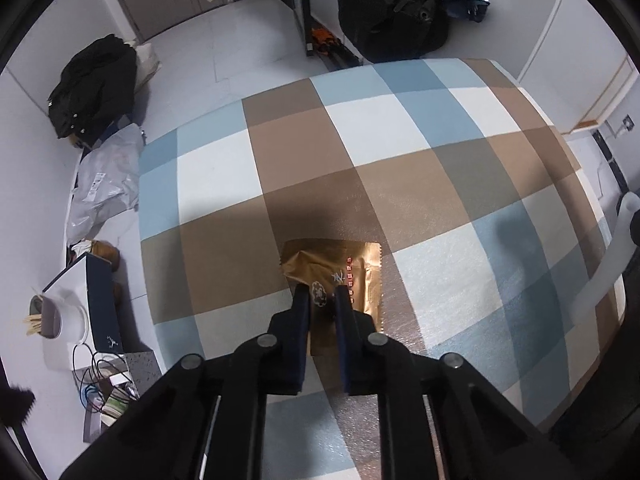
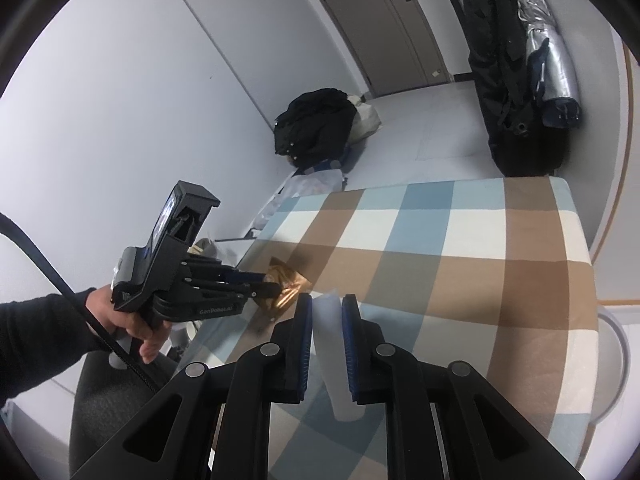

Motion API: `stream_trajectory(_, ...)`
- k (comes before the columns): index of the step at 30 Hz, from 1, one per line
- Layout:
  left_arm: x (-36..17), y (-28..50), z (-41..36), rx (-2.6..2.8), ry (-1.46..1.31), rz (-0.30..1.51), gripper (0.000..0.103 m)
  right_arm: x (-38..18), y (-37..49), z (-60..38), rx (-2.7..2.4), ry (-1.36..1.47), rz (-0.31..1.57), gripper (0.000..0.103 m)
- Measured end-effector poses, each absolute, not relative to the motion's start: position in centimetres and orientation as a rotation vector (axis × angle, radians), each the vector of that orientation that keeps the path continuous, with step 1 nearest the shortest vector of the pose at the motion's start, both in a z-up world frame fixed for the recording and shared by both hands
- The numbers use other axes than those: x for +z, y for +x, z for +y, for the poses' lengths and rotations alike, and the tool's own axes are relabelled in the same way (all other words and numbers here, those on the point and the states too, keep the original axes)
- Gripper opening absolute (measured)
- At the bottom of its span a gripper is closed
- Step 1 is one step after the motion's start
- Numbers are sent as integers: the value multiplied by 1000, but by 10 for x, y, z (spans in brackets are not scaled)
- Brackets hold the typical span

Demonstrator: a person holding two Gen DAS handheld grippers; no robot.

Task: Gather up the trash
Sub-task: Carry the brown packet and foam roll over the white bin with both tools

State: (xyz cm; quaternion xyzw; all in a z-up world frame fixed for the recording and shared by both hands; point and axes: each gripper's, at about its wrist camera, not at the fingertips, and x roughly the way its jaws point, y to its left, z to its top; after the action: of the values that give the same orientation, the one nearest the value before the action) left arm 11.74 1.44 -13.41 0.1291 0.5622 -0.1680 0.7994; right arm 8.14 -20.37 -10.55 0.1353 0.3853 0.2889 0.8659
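A crumpled gold foil wrapper (image 1: 338,276) lies on the checked tablecloth (image 1: 420,152). My left gripper (image 1: 323,292) has its two fingers closed on the wrapper's near part. In the right wrist view the left gripper (image 2: 276,286) shows at the table's left edge with the gold wrapper (image 2: 286,284) at its tips. My right gripper (image 2: 327,300) is shut on a pale translucent plastic cup (image 2: 334,356), held above the table's near part.
The table (image 2: 480,260) has a blue, brown and white cloth. Left of it on the floor are a black jacket (image 1: 92,84), plastic bags (image 1: 104,184) and a white box with cables (image 1: 80,320). A black bag (image 1: 392,8) stands behind. A white chair (image 2: 612,360) is at right.
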Motion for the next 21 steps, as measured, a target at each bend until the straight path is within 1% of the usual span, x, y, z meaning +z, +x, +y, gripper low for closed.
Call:
stream_trajectory(2, -129, 115, 14, -354, 277, 1198, 3, -104, 79, -207, 602, 289, 799, 15)
stream_trajectory(4, -125, 112, 13, -351, 276, 1194, 2, -102, 78, -211, 600, 305, 790, 15)
stream_trajectory(13, -106, 101, -2, -380, 258, 1158, 1, -86, 69, -236, 594, 357, 733, 13)
stream_trajectory(17, -82, 98, -20, -418, 210, 1104, 0, -68, 65, -261, 570, 375, 683, 13)
stream_trajectory(21, -54, 91, -58, -506, 182, 1050, 0, -42, 61, -304, 515, 379, 626, 13)
